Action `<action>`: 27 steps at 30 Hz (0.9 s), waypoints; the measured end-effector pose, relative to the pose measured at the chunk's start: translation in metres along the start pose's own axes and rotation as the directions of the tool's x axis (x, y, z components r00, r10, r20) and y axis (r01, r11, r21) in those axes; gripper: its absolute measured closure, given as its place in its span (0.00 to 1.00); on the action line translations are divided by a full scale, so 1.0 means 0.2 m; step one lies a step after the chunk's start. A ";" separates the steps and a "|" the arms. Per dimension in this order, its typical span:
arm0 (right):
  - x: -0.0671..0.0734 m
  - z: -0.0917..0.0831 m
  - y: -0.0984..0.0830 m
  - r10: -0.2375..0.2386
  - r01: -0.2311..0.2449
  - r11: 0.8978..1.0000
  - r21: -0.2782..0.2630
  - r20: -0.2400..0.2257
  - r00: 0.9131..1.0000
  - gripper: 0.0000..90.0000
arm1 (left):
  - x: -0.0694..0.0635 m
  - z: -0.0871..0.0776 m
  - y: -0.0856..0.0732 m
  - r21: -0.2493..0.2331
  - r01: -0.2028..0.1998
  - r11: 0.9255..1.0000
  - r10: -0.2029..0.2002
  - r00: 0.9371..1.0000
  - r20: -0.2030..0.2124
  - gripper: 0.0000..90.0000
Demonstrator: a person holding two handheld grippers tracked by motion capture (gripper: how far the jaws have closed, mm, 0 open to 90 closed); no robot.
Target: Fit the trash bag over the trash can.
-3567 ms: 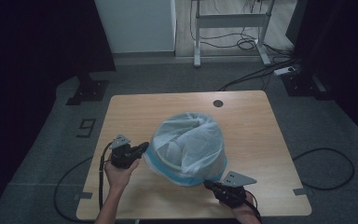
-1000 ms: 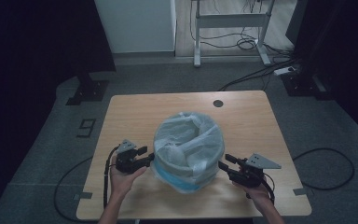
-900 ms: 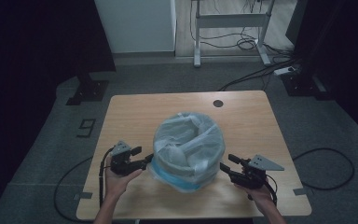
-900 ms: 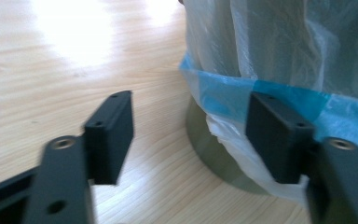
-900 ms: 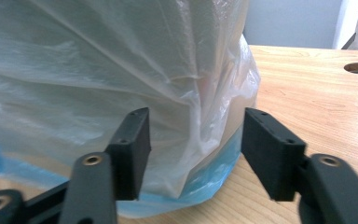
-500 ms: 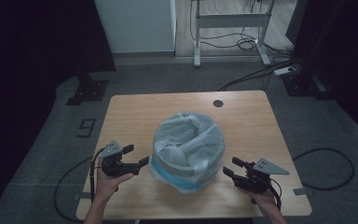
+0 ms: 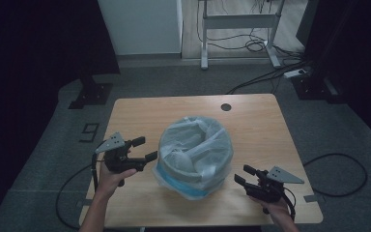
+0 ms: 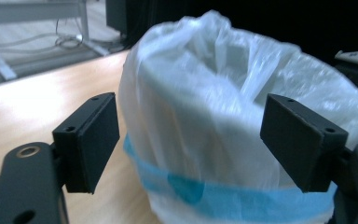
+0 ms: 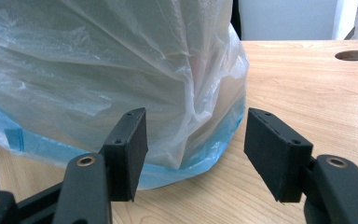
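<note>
Item, near right: right gripper (image 7: 245, 175), held in a hand at the near right of the table (image 7: 183, 108); jaws spread wide, nothing between the pads, pointed left toward the bin and apart from it. In the right gripper view its fingers (image 9: 127, 149) frame the bag's lower blue band with bare wood beneath.

Item, near left: left gripper (image 7: 144, 149), raised in the other hand; jaws wide (having just closed in slightly after opening), empty, tips just beside the bin's left wall without touching it.

Item, centre: bin (image 7: 195, 157), round, upright on the table between the two grippers, lined with a translucent white bag (image 8: 205, 102) draped over its rim and down its sides, blue band at the hem.

Item, far: round hole (image 7: 226, 107) in the tabletop; beyond it, desk legs (image 7: 204, 34) and cables on the floor.
</note>
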State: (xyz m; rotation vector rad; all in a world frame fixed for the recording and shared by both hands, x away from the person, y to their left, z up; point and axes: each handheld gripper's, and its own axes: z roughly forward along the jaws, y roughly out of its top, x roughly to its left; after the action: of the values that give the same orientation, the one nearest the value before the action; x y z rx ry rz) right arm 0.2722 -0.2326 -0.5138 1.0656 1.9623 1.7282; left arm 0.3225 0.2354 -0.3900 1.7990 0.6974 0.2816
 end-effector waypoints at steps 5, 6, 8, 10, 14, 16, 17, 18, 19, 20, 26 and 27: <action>0.00 0.00 -0.01 0.005 -0.005 1.000 0.005 0.010 1.000 0.43 | 0.02 0.04 0.08 -0.033 -0.005 0.999 0.008 0.997 0.077 0.24; 0.00 0.00 -0.01 0.006 -0.006 1.000 0.004 0.013 1.000 0.43 | 0.03 0.05 0.09 -0.033 -0.009 0.999 0.012 0.996 0.085 0.24; 0.00 -0.01 -0.02 0.006 -0.006 1.000 0.007 0.014 1.000 0.43 | 0.04 0.09 0.13 -0.032 -0.013 0.999 0.016 0.995 0.100 0.25; 0.00 -0.02 -0.02 0.009 -0.009 1.000 0.007 0.021 1.000 0.43 | 0.05 0.11 0.15 -0.035 -0.019 0.999 0.023 0.994 0.103 0.27; 0.00 -0.02 -0.03 0.013 -0.014 1.000 0.010 0.031 0.999 0.43 | 0.07 0.16 0.19 -0.028 -0.034 0.999 0.037 0.993 0.110 0.28; 0.01 -0.03 -0.04 0.013 -0.013 1.000 0.012 0.033 0.999 0.43 | 0.08 0.19 0.21 -0.018 -0.046 0.999 0.048 0.991 0.121 0.29; 0.01 -0.03 -0.04 0.013 -0.014 1.000 0.012 0.033 0.999 0.43 | 0.08 0.20 0.22 -0.015 -0.049 0.999 0.050 0.990 0.129 0.30; 0.01 -0.04 -0.04 0.012 -0.012 1.000 0.013 0.034 0.999 0.43 | 0.08 0.21 0.23 -0.015 -0.052 0.999 0.054 0.989 0.135 0.30; 0.01 -0.04 -0.05 0.010 -0.011 1.000 0.015 0.036 0.999 0.43 | 0.08 0.22 0.23 -0.010 -0.056 0.998 0.057 0.989 0.139 0.30; 0.01 -0.04 -0.05 0.010 -0.011 1.000 0.016 0.038 0.999 0.43 | 0.08 0.23 0.24 -0.007 -0.064 0.998 0.064 0.988 0.144 0.30; 0.01 -0.06 -0.06 0.018 -0.019 1.000 0.017 0.055 0.998 0.43 | 0.07 0.27 0.28 0.005 -0.091 0.996 0.089 0.981 0.170 0.30; 0.01 -0.06 -0.06 0.020 -0.021 1.000 0.017 0.056 0.998 0.43 | 0.07 0.27 0.30 0.004 -0.095 0.995 0.093 0.980 0.174 0.30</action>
State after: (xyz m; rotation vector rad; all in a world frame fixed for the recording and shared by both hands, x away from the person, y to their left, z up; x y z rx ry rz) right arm 0.2591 -0.2404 -0.5225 1.1312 1.9422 1.6758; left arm 0.3802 0.1887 -0.3560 1.8460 0.4932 0.1804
